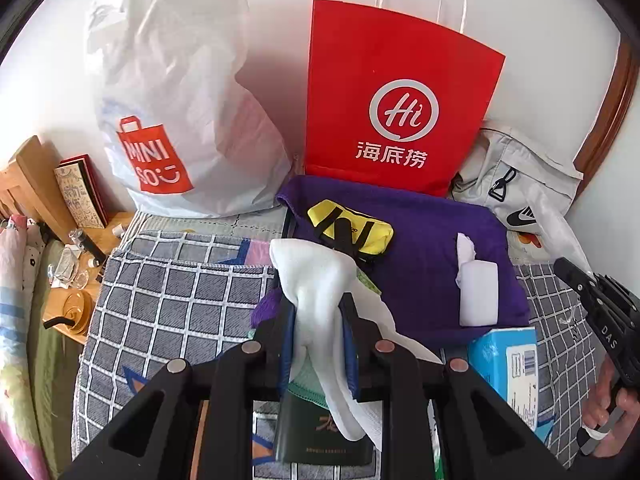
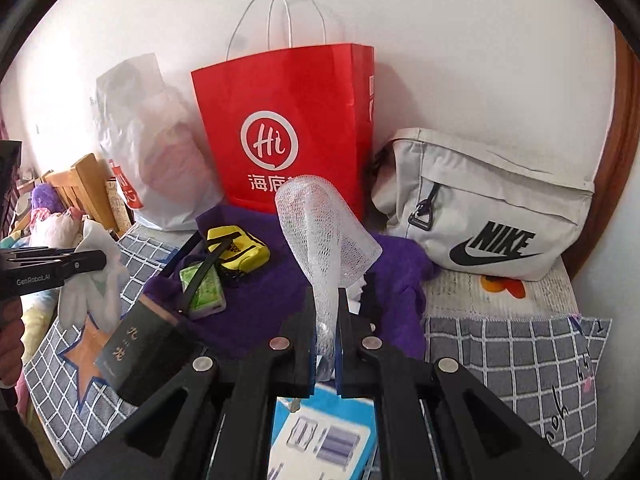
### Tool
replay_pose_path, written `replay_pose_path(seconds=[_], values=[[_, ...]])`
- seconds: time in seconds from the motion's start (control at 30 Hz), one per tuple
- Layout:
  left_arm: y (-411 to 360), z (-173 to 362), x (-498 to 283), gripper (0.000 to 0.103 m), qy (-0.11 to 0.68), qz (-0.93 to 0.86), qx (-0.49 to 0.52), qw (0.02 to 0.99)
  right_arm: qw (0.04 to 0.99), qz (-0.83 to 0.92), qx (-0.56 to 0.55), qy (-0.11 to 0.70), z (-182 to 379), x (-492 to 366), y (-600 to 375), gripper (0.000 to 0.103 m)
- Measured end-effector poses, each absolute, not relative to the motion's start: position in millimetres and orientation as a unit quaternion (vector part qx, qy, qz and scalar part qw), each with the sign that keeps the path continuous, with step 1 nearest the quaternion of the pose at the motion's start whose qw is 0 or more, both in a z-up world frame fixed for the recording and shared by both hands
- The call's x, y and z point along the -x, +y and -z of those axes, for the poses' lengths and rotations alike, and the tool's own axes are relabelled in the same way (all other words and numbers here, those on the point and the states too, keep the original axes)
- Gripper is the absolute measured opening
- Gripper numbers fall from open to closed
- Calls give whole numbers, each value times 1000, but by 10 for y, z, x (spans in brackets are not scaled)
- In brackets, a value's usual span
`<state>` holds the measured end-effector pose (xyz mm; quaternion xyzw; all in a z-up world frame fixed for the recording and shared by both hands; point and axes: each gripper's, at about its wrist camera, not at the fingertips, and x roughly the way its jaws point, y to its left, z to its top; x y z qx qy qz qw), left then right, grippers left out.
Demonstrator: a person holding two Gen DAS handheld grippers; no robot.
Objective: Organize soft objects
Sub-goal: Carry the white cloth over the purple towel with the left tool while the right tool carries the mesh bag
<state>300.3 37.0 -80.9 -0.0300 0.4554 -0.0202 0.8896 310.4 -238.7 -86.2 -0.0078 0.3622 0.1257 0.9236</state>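
Observation:
My left gripper (image 1: 318, 304) is shut on a white cloth (image 1: 316, 272) that hangs down between its fingers, above the checked bedspread (image 1: 172, 300). In the right wrist view the same gripper (image 2: 100, 258) comes in from the left with the white cloth (image 2: 94, 280) drooping from it. My right gripper (image 2: 326, 296) is shut on a white foam net sleeve (image 2: 324, 232) that stands up from its jaws. A purple cloth (image 1: 420, 240) lies just beyond, carrying a yellow pouch (image 1: 360, 228) and a white tissue pack (image 1: 478, 292).
A red paper bag (image 1: 392, 100), a white plastic shopping bag (image 1: 172, 100) and a grey Nike bag (image 2: 488, 208) stand against the wall. A blue box (image 1: 508, 364) and a dark green box (image 1: 316, 432) lie near the grippers. A cluttered wooden bedside table (image 1: 80, 280) is at the left.

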Motion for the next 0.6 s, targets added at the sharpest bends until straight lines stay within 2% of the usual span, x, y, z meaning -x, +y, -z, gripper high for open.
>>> replay_pose_path(seconds=[0.6], values=[[172, 1229, -3803, 21, 486, 50, 31, 872, 900, -134, 4, 415, 1350, -4082, -2404, 7]])
